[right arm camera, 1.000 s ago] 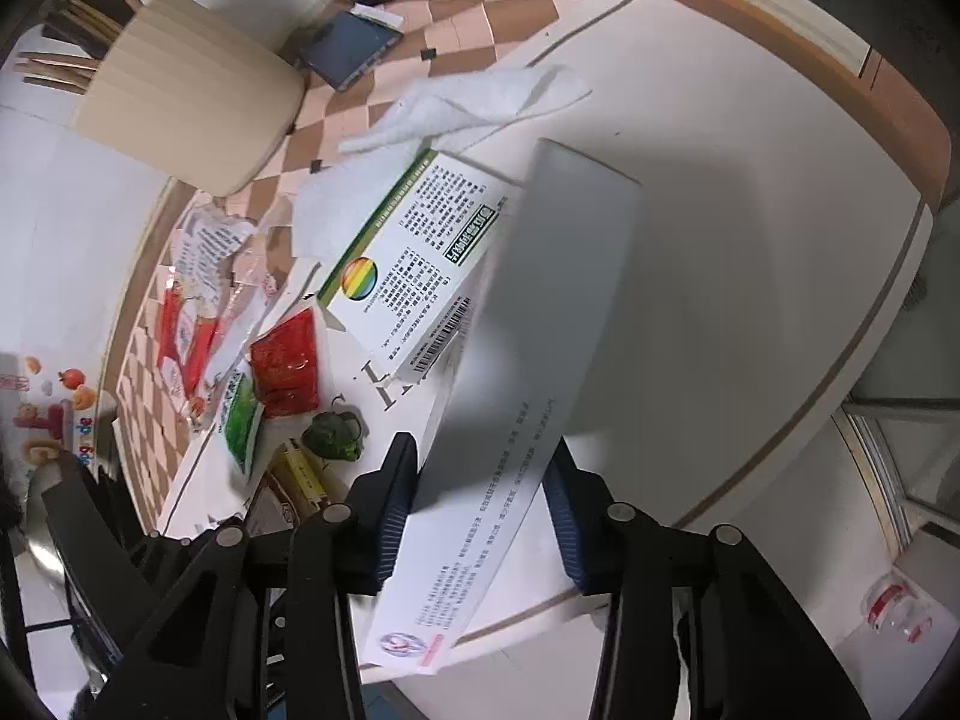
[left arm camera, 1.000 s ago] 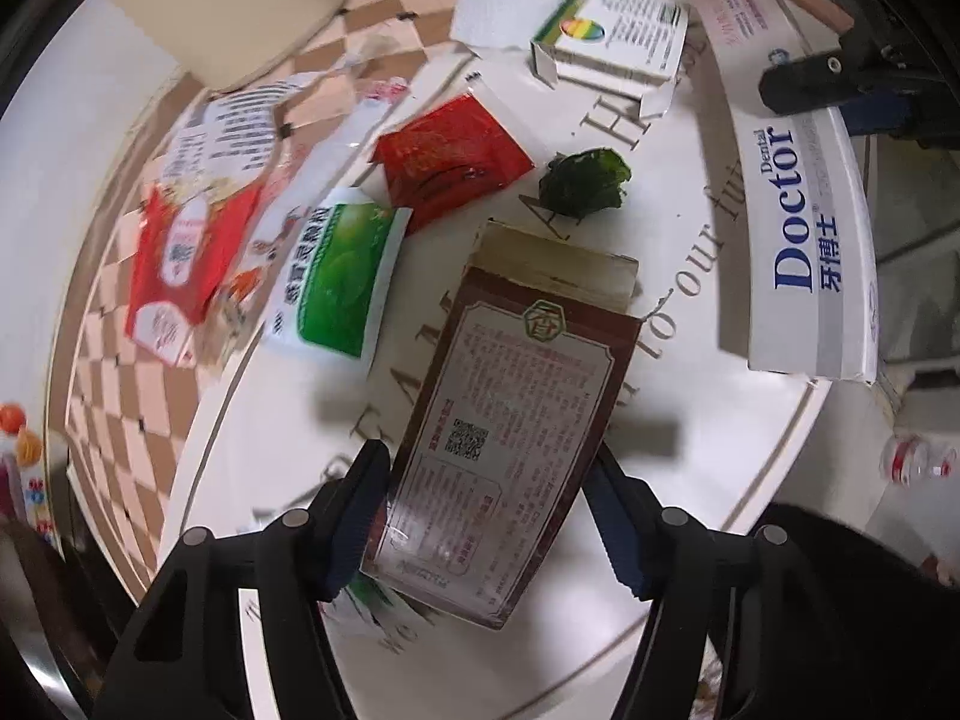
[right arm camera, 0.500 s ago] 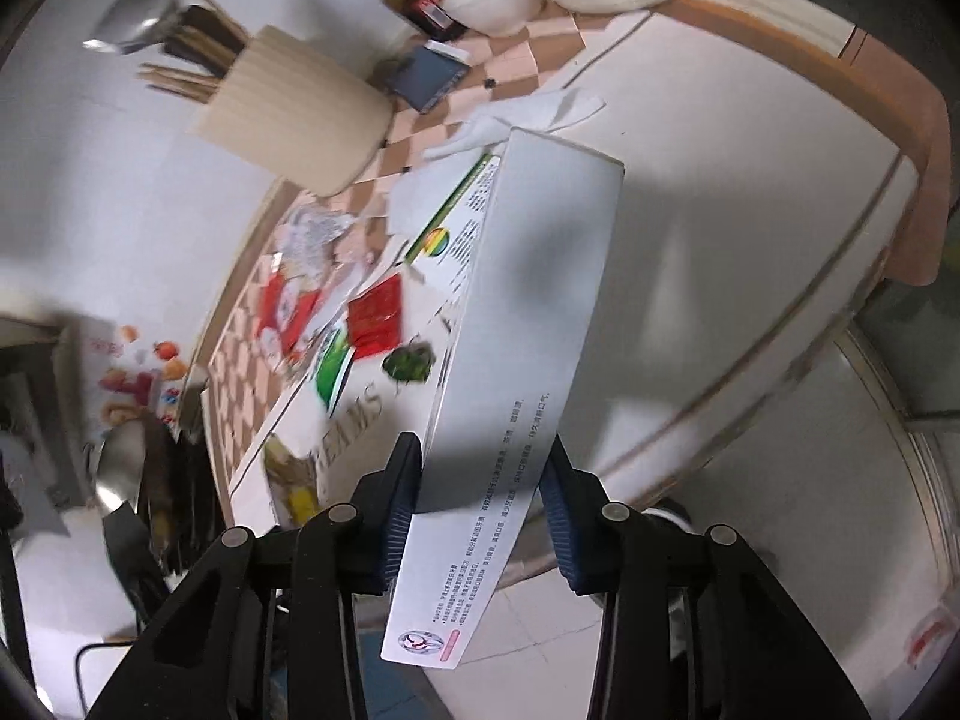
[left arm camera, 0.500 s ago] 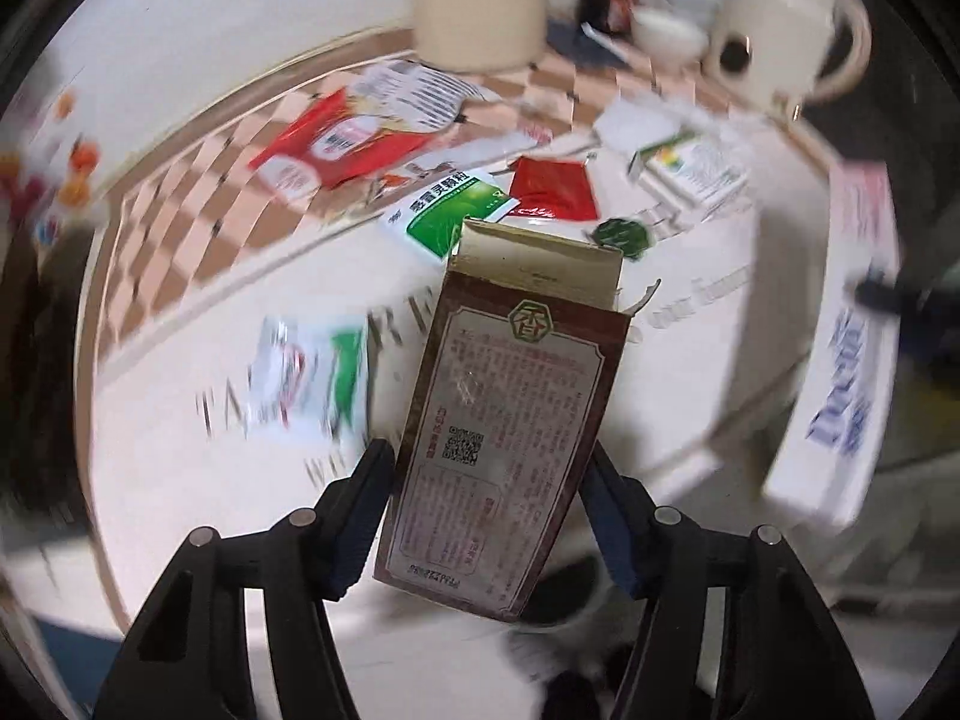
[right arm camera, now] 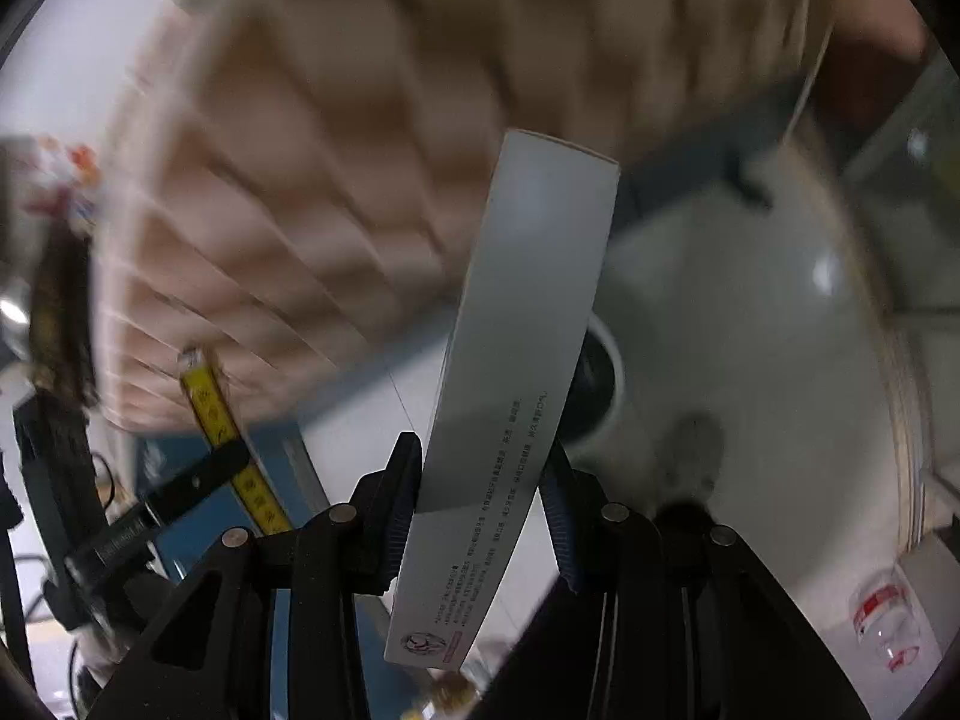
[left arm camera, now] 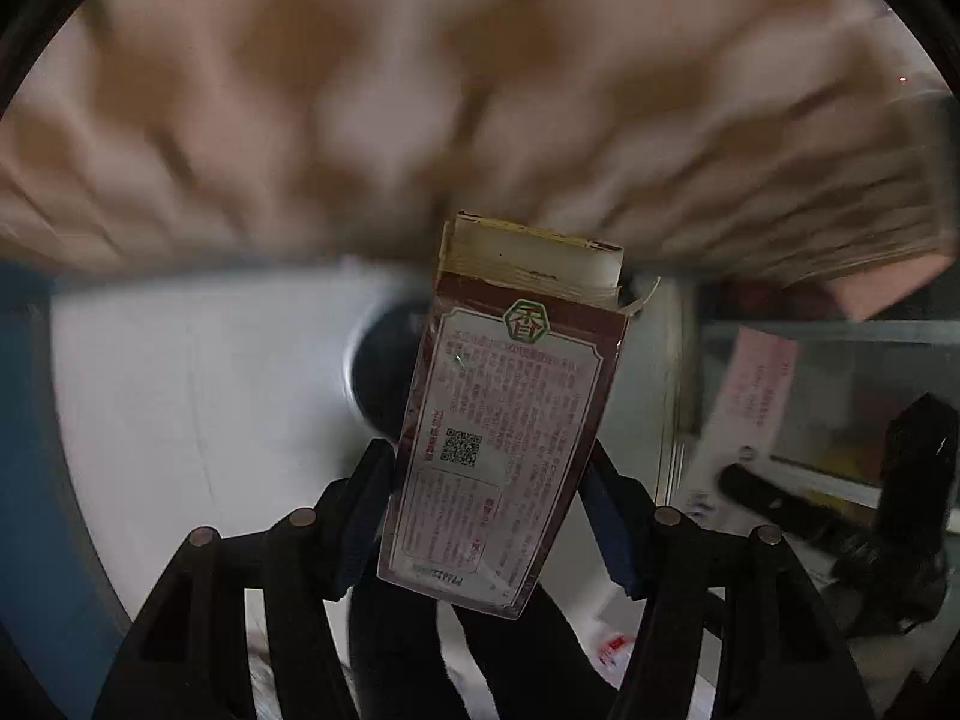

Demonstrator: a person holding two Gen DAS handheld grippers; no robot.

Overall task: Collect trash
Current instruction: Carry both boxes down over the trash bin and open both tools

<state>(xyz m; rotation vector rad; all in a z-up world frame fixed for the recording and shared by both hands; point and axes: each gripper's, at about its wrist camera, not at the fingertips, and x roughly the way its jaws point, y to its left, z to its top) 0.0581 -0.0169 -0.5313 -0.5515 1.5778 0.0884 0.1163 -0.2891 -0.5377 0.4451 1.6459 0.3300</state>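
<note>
My left gripper [left arm camera: 489,486] is shut on a dark red carton [left arm camera: 510,414] with a green emblem and a QR code, held upright off the table. My right gripper [right arm camera: 483,474] is shut on a long white toothpaste box [right arm camera: 516,372], also held upright. Both now hang below the table's edge, over a pale floor. A dark round opening [left arm camera: 384,366] shows behind the red carton, and again behind the white box in the right wrist view [right arm camera: 597,384]. The right gripper with its pink-ended box [left arm camera: 750,396] shows at the right of the left wrist view.
The checked tablecloth [left arm camera: 420,90] hangs blurred across the top of both views. A blue panel [left arm camera: 24,420] stands at the left. A clear plastic bottle [right arm camera: 888,624] lies on the floor at the lower right. The other gripper with its yellow-sided carton [right arm camera: 222,426] shows at the left.
Both grippers have swung down off the tabletop with their boxes still held. The table's litter has left view; the cloth's hanging side, the floor and a dark round opening now show.
</note>
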